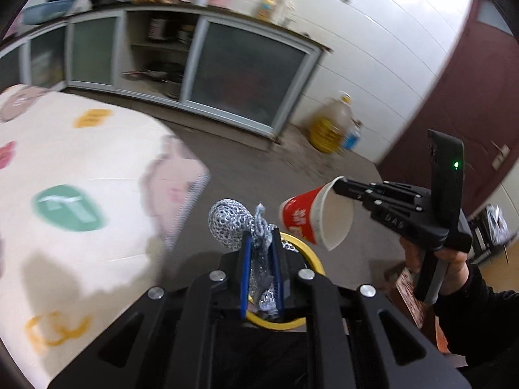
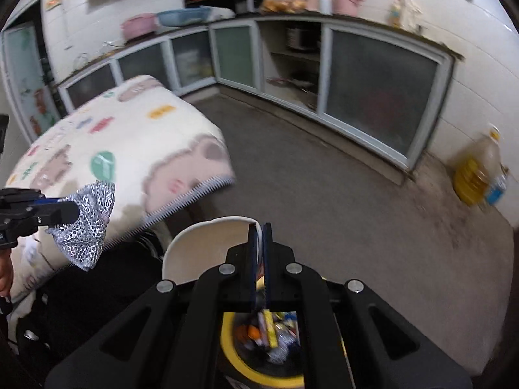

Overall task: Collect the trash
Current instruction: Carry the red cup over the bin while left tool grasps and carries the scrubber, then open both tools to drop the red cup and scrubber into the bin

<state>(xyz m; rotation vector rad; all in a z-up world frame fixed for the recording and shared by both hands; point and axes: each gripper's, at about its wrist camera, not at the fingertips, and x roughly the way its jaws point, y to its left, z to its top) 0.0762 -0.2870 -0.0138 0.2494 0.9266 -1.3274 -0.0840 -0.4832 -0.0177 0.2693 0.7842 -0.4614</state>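
My left gripper [image 1: 261,236] is shut on a silver mesh wrapper [image 1: 232,223], held above a yellow-rimmed trash bin [image 1: 316,257]. The wrapper also shows in the right wrist view [image 2: 86,223], with the left gripper [image 2: 69,210] at the left edge. My right gripper [image 2: 259,230] is shut on the rim of a red and white paper cup [image 2: 207,243], above the bin [image 2: 240,363] that holds several pieces of trash. In the left wrist view the cup [image 1: 314,218] hangs tilted from the right gripper [image 1: 339,184], open mouth toward me.
A table with a cream patterned cloth [image 1: 81,188] stands to the left, also in the right wrist view [image 2: 129,149]. Kitchen cabinets [image 2: 373,97] line the far wall. A yellow oil jug [image 1: 331,126] stands on the floor near a dark red door [image 1: 470,97].
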